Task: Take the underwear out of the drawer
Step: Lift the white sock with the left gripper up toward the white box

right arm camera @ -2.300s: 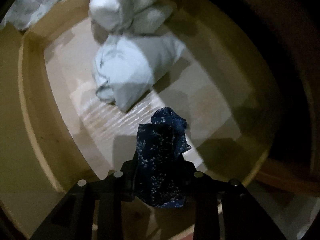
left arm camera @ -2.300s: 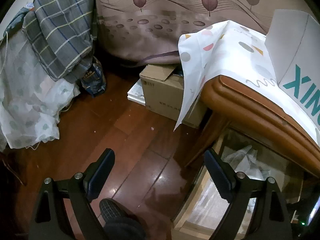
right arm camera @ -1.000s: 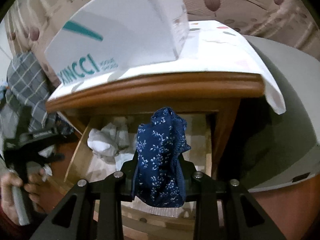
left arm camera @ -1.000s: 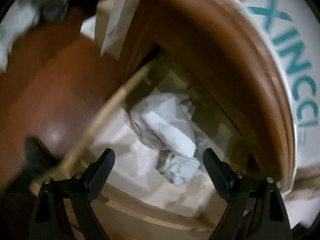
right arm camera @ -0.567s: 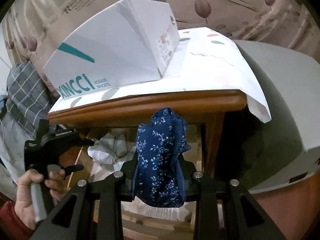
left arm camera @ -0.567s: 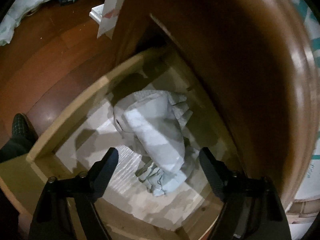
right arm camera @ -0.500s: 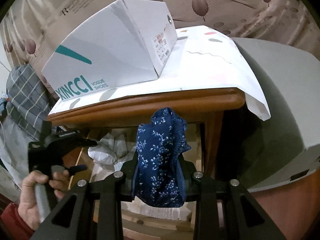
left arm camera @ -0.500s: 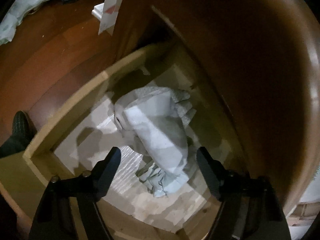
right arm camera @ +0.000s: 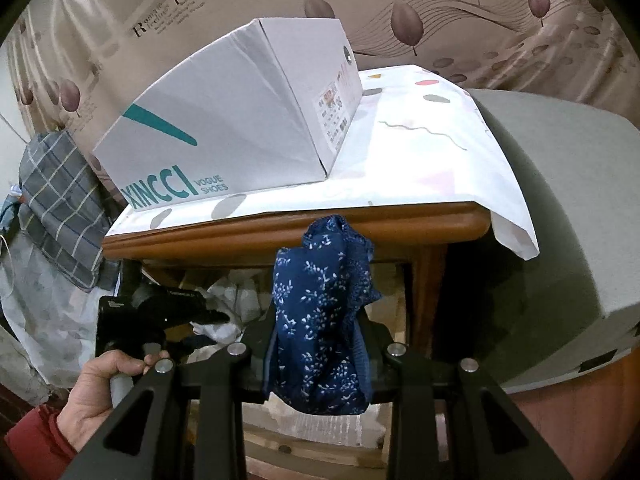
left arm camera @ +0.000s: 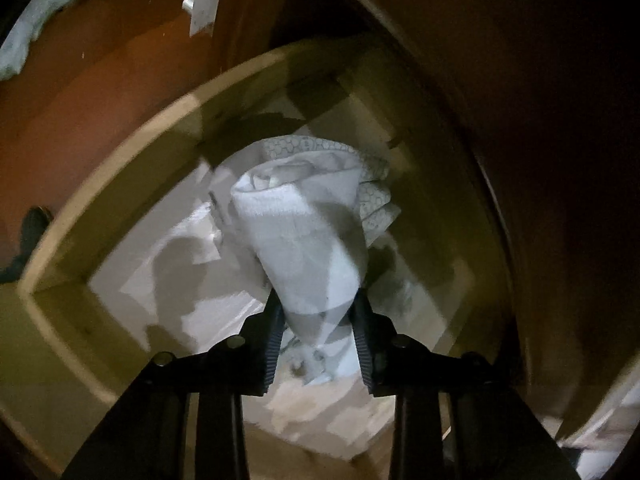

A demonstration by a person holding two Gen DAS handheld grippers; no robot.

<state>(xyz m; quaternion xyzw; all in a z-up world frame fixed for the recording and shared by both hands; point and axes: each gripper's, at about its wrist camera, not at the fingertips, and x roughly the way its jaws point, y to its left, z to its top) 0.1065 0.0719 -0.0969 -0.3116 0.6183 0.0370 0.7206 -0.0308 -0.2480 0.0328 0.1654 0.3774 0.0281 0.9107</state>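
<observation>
My left gripper (left arm camera: 318, 312) reaches down into the open drawer (left arm camera: 120, 184), and its jaws have just been closing; they now pinch the lower end of a white rolled underwear (left arm camera: 304, 236), which lies in the drawer against other pale cloth. My right gripper (right arm camera: 320, 344) hangs in front of the wooden table (right arm camera: 280, 228), clamped on a navy floral underwear (right arm camera: 320, 320), clear of the drawer. A white shoe box (right arm camera: 240, 120) sits on the table.

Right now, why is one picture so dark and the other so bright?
Left wrist view: the camera peers into the shadowed drawer, dim and blurry, with only the white garment catching light. Right wrist view: open room light, so the shoe box and blue underwear look sharp, though the edges bend.
</observation>
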